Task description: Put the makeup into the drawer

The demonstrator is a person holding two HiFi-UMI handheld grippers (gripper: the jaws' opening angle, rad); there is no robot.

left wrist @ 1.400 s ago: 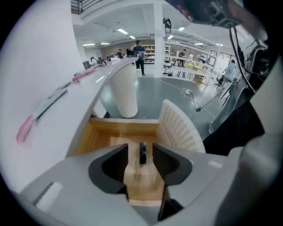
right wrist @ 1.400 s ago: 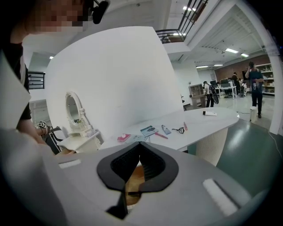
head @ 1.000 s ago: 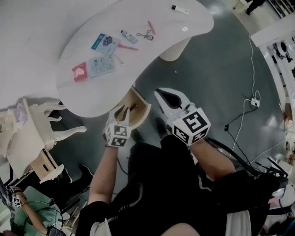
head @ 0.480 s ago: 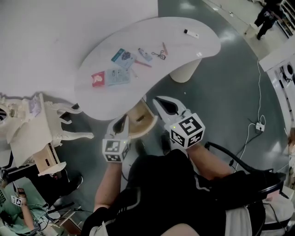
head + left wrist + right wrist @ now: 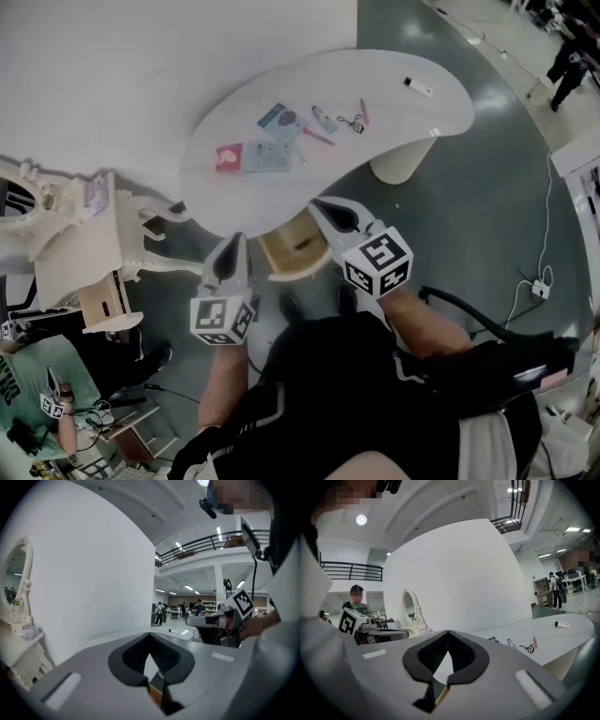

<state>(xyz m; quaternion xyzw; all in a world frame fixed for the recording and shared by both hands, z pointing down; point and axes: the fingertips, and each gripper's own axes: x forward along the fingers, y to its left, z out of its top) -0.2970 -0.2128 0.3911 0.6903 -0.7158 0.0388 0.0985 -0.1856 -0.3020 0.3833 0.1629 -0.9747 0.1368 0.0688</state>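
Two pressed-together, empty tools, left tool (image 5: 232, 246) and right tool (image 5: 323, 208), hover on either side of the open wooden drawer (image 5: 298, 251) at the white bench's (image 5: 394, 84) near edge, while the makeup (image 5: 267, 156), including packets, a tube, an eyelash curler (image 5: 352, 122) and a pink pencil, lies on the benchtop, well apart from both.

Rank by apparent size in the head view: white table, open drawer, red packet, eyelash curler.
1. white table, by far the largest.
2. open drawer, though it sits nearer the camera than the tabletop items.
3. red packet.
4. eyelash curler, smallest, clearly smaller than the packet.
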